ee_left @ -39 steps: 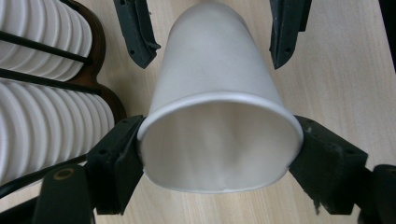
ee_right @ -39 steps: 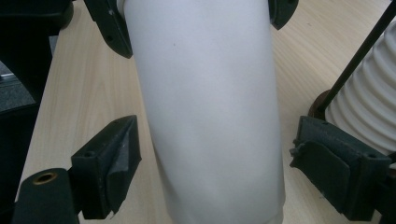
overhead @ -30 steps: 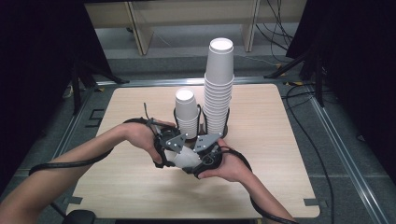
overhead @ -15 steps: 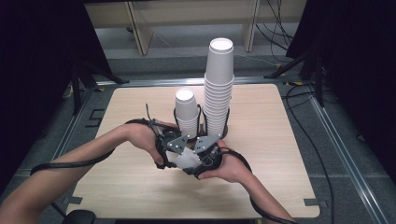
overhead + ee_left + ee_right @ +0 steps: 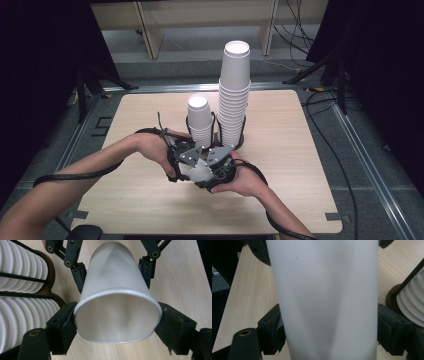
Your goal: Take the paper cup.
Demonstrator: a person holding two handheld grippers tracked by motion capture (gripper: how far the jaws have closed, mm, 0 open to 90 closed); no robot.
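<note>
A single white paper cup (image 5: 200, 172) lies on its side between both hands, just above the wooden table (image 5: 300, 160). My left gripper (image 5: 117, 326) is shut on the cup (image 5: 117, 305) near its open rim, one jaw on each side. My right gripper (image 5: 332, 332) is shut on the same cup (image 5: 327, 297) around its body. The right gripper (image 5: 113, 271) also appears in the left gripper view, clamping the cup's far, narrow end. From above, the left gripper (image 5: 184, 161) and right gripper (image 5: 218, 167) meet nose to nose at the cup.
Just beyond the hands stand a short stack of white cups (image 5: 199, 120) and a tall stack (image 5: 234, 90), each in a dark round holder with thin upright rods. Cables trail from both grippers across the table. Dark stands flank the table.
</note>
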